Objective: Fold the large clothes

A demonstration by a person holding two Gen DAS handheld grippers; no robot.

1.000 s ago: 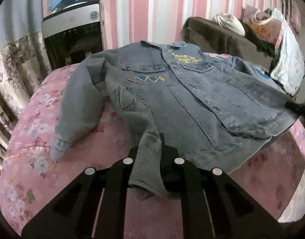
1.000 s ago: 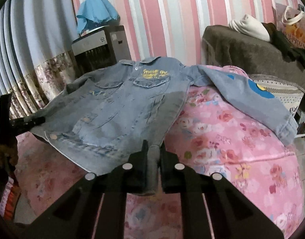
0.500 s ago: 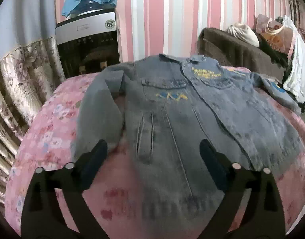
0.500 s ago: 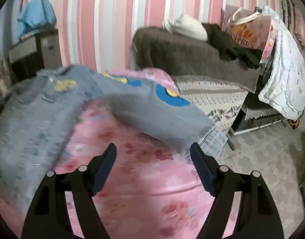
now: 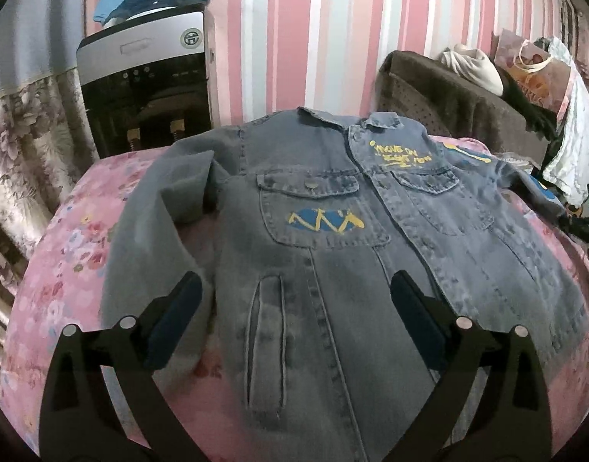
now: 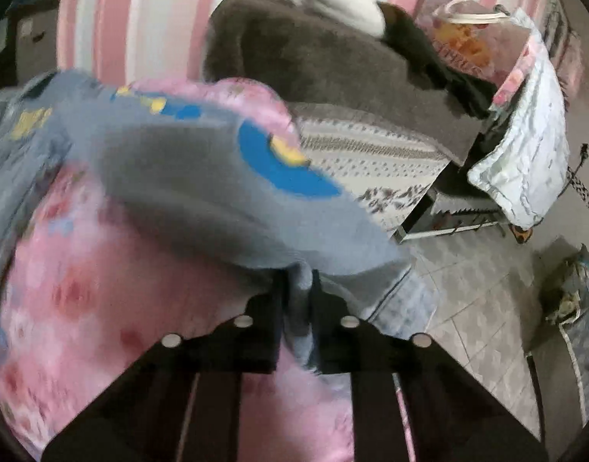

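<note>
Denim jacket lies front-up, buttoned, spread flat on the pink floral bed, collar at the far side from both grippers, hem nearest. Left gripper is released, jaws having just opened wide, nothing pinched; it hovers over the lower front panel, with the slit pocket between and just ahead of its fingers. The left sleeve lies just off its left finger, doubled back alongside the body, not yet laid across the front. Right gripper has just closed and is clenched on the right sleeve near the cuff; a fold of denim shows pinched between the pads, and the blue-and-yellow patch sits ahead of the jaws. View is motion-blurred, so exact bite depth is unclear. My read: spreading is done, sleeve-folding step starting, right side first. Next move likely needs the right gripper to lift the cuff clear of the bed edge and carry it leftwards over the chest, laying the sleeve flat across the front without dragging the body. The left gripper is free to pin the panel or go for the left sleeve. Risk: thick denim slipping from a shallow pinch.
</note>
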